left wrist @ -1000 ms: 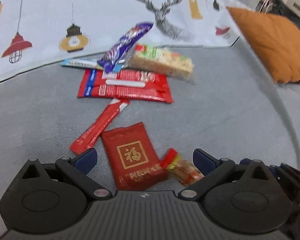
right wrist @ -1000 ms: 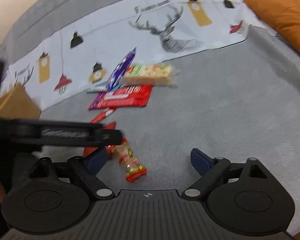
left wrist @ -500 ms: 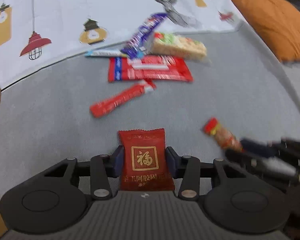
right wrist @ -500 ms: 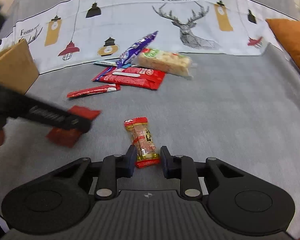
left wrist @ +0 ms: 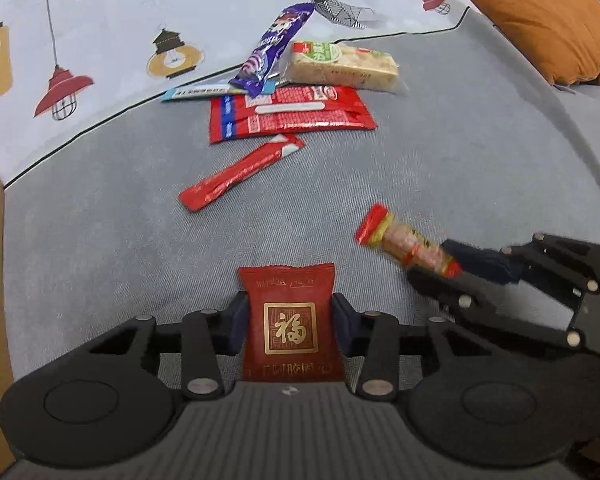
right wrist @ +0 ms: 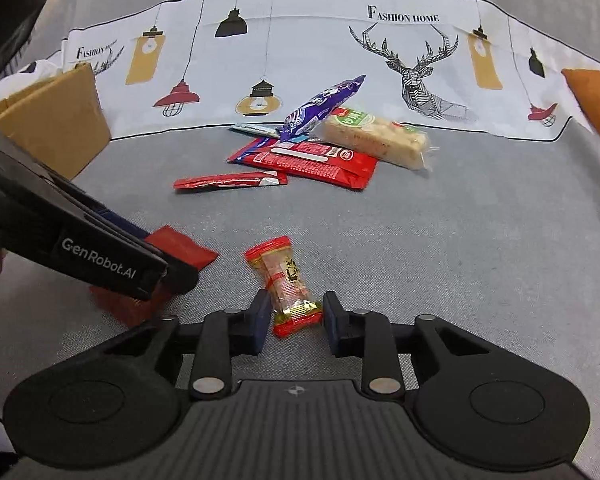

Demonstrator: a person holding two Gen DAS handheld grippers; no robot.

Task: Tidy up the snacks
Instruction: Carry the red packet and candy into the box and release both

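A dark red square packet with a gold character (left wrist: 290, 292) lies on the grey cushion. My left gripper (left wrist: 290, 320) is closing on it, and its pads press the packet's two sides. In the right wrist view the same packet (right wrist: 184, 250) sticks out from the left gripper (right wrist: 176, 276). A small twist-wrapped candy with red ends (right wrist: 280, 268) sits between the pads of my right gripper (right wrist: 295, 314), which pinch its near end. The left wrist view shows that candy (left wrist: 404, 240) at the tips of the right gripper (left wrist: 452, 268).
Further back lie a red stick sachet (left wrist: 240, 172), a wide red packet (left wrist: 288, 114), a purple bar (left wrist: 272, 48), a rice-crisp bar (left wrist: 340, 66) and a blue-white strip (left wrist: 196, 92). A cardboard box (right wrist: 48, 120) stands at left, an orange cushion (left wrist: 540, 20) at right.
Both grippers went from wide open to closed: the left onto the red packet, the right onto the candy. The two snacks, which lay side by side, are now apart.
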